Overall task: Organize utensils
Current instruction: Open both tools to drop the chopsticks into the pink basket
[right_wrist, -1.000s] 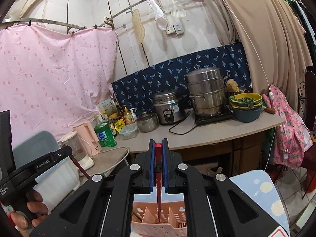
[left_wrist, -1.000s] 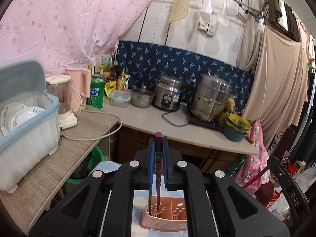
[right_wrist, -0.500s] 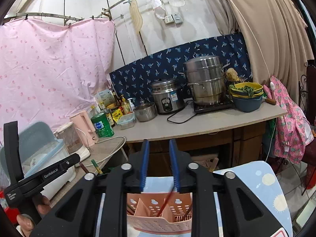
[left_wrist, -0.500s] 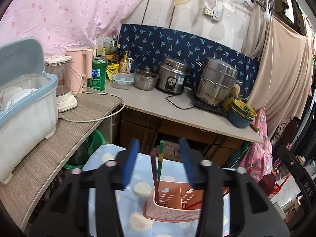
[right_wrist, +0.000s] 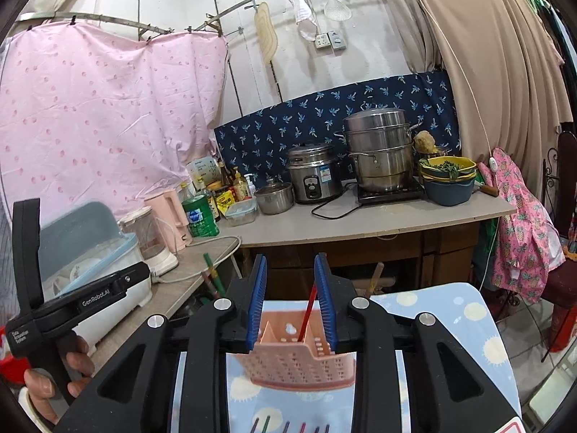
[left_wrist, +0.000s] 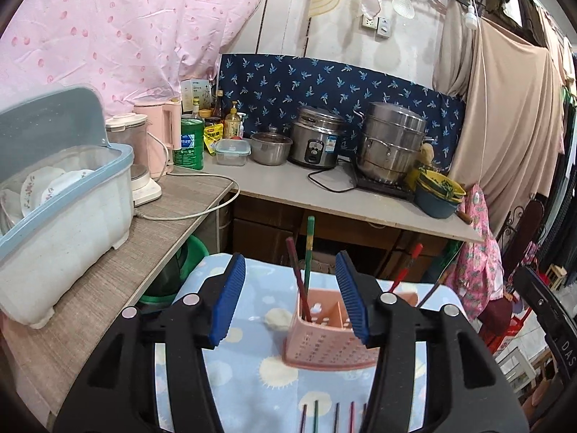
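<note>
While both claws [left_wrist: 291, 301] [right_wrist: 290, 301] gape empty, only right view shows a hand [right_wrist: 54, 371]

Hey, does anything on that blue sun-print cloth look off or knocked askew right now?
Mostly tidy. The pink perforated plastic utensil basket stands upright, but its chopsticks lean unevenly: a dark red one and a green one cross at the left end. More loose chopsticks still lie unsorted on the cloth.

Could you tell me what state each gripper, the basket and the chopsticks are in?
Left gripper: open, empty, jaws just opened.
Right gripper: open, empty, jaws just opened.
Pink basket: upright, holding chopsticks.
Red chopstick: leaning in basket.
Loose chopsticks: lying on cloth.
</note>
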`<act>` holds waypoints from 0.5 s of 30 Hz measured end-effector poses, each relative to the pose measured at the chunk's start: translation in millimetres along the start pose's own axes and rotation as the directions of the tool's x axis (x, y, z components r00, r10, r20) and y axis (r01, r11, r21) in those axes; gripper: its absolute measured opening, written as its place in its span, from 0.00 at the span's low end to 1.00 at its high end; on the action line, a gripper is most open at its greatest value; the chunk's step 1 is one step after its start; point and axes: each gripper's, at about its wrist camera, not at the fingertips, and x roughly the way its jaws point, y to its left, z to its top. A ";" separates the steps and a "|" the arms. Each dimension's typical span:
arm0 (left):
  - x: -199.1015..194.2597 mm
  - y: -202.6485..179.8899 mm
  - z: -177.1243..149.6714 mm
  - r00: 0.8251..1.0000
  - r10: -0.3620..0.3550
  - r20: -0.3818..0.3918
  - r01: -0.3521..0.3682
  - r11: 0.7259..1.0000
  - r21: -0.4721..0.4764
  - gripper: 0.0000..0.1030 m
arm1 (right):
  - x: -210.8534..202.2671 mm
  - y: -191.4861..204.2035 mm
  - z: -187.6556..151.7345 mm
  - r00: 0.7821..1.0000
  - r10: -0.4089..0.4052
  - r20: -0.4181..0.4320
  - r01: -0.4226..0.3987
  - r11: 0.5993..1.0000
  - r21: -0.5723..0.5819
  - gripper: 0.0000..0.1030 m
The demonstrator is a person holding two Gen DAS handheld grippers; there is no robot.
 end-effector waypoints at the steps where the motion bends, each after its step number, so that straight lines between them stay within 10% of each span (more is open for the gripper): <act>1: -4.3 -0.8 -4.1 1.000 0.007 0.000 -0.007 1.000 0.011 0.48 | -4.8 2.3 -4.0 1.000 -0.001 -0.004 0.001 1.000 -0.008 0.27; 15: -54.3 -5.5 -75.8 0.996 0.081 -0.033 -0.076 0.988 0.137 0.48 | -65.8 32.3 -76.4 0.997 -0.043 -0.062 0.034 0.991 -0.130 0.30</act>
